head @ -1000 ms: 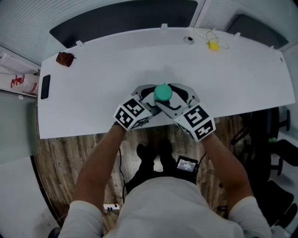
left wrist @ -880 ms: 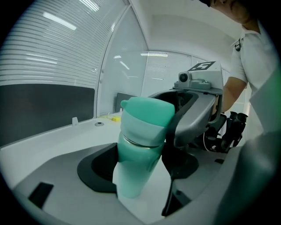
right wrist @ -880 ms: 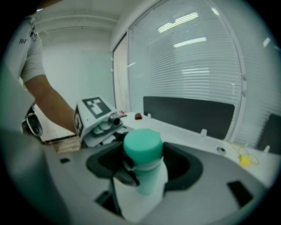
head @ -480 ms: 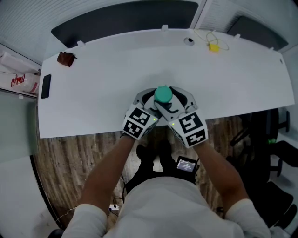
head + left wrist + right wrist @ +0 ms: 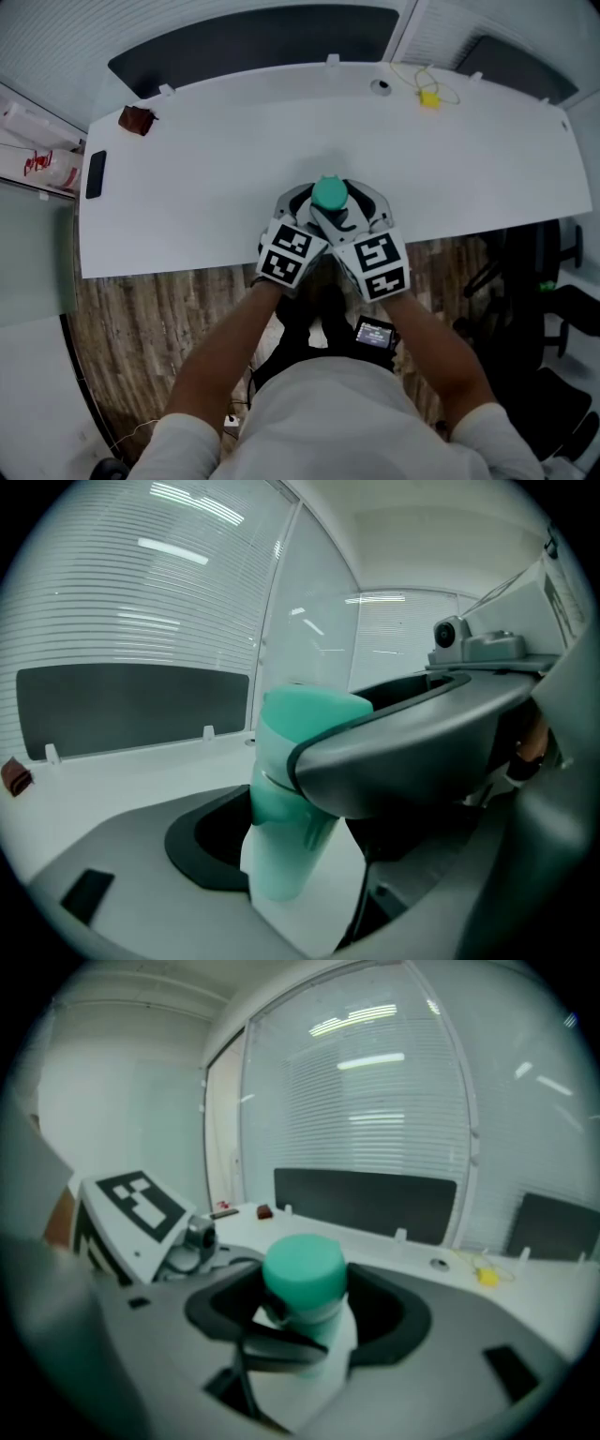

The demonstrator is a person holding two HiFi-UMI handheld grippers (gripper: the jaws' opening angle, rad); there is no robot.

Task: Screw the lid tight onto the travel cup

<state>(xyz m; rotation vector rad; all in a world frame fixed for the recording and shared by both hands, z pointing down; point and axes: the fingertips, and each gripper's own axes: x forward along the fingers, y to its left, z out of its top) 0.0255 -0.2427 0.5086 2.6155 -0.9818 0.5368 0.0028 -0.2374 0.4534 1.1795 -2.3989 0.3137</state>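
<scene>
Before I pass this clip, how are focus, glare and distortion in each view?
Head view: sharp, evenly lit, table edge bowed by the lens. Left gripper view: fisheye, dark corners, lamp reflections on the glass wall, cup fairly sharp. Right gripper view: soft all over, lid edges smeared, more lamp reflections.

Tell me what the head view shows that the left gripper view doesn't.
Only the head view: the person's forearms, both marker cubes and the yellow object at the table's far edge. Only the left gripper view: the travel cup's pale body under the lid, between the left gripper's jaws, and a small camera on the right gripper. Both: the teal lid and the white table.
</scene>
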